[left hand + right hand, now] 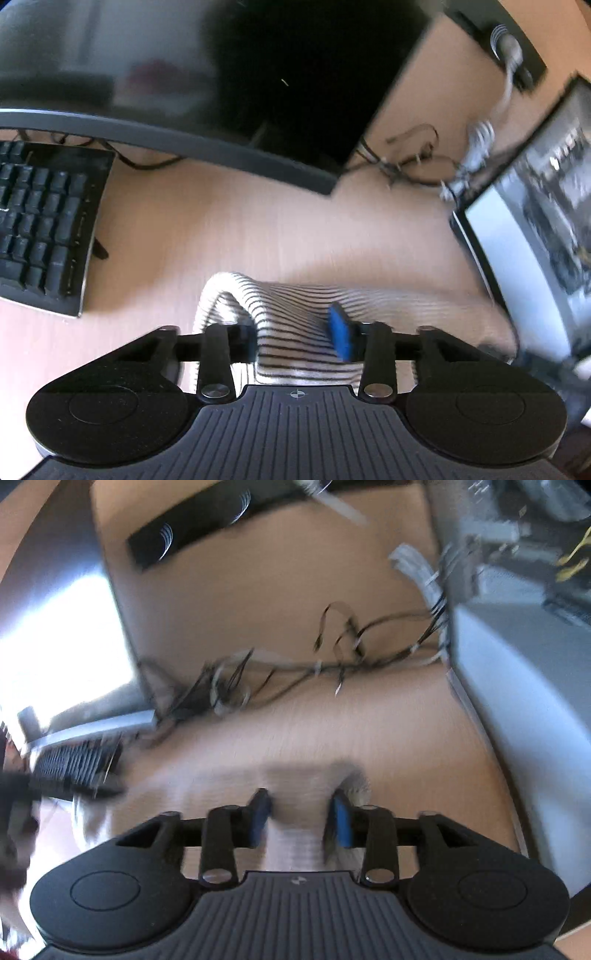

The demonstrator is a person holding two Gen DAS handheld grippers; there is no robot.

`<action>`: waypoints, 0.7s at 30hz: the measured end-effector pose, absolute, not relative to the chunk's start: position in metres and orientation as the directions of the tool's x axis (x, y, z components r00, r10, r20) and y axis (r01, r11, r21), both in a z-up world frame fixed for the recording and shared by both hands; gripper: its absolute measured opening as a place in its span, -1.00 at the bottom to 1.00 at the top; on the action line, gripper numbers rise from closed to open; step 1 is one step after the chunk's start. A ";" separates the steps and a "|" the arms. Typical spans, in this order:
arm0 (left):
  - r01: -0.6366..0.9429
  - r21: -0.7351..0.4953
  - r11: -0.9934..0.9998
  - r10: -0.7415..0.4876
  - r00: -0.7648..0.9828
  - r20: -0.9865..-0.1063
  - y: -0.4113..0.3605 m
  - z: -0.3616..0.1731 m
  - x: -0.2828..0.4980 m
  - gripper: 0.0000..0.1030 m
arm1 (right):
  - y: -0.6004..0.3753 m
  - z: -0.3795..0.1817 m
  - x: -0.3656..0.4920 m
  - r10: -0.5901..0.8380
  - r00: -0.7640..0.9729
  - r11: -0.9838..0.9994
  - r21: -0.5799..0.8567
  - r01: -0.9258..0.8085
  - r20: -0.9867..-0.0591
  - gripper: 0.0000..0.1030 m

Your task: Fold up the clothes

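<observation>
A white garment with thin black stripes [295,321] lies bunched on the light wooden desk [229,229]. My left gripper [295,332] has its blue pads [340,332] apart, with a raised fold of the striped cloth between them. In the blurred right wrist view the same garment [299,786] runs between the blue pads [341,821] of my right gripper [301,818], which also stand apart around the cloth. Whether either pair presses the cloth is not clear.
A black keyboard [40,229] sits at the left. A dark monitor [221,74] stands behind the garment. A computer case [535,229] is at the right, with tangled cables [295,664] and a black bar [207,528] at the back.
</observation>
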State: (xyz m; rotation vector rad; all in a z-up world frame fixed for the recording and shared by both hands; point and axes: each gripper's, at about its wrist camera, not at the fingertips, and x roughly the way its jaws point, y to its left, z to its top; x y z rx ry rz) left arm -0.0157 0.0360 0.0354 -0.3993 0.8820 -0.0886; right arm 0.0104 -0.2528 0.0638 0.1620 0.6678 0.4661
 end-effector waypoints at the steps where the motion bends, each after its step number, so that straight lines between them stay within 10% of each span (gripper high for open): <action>1: -0.077 -0.368 0.927 -0.238 0.639 -0.732 0.036 0.035 -0.019 -0.24 | -0.253 0.064 0.018 0.459 0.690 0.889 0.297 -0.349 -0.560 0.00; 5: -0.097 -0.390 0.916 -0.252 0.617 -0.745 0.041 0.026 -0.025 -0.10 | -0.244 0.041 0.044 0.461 0.631 0.887 0.332 -0.320 -0.624 0.11; 10: -0.134 -0.424 0.896 -0.260 0.616 -0.744 0.046 0.018 -0.023 -0.22 | -0.229 0.037 0.055 0.492 0.625 0.871 0.339 -0.356 -0.606 -0.73; 12: -0.111 -0.410 0.905 -0.250 0.641 -0.726 0.044 0.027 -0.019 -0.62 | -0.224 0.049 0.061 0.507 0.642 0.862 0.331 -0.384 -0.575 -0.76; 21: -0.035 -0.332 0.942 -0.225 0.670 -0.708 0.031 0.043 -0.031 -0.60 | -0.232 0.032 0.052 0.462 0.651 0.883 0.245 -0.399 -0.603 -0.67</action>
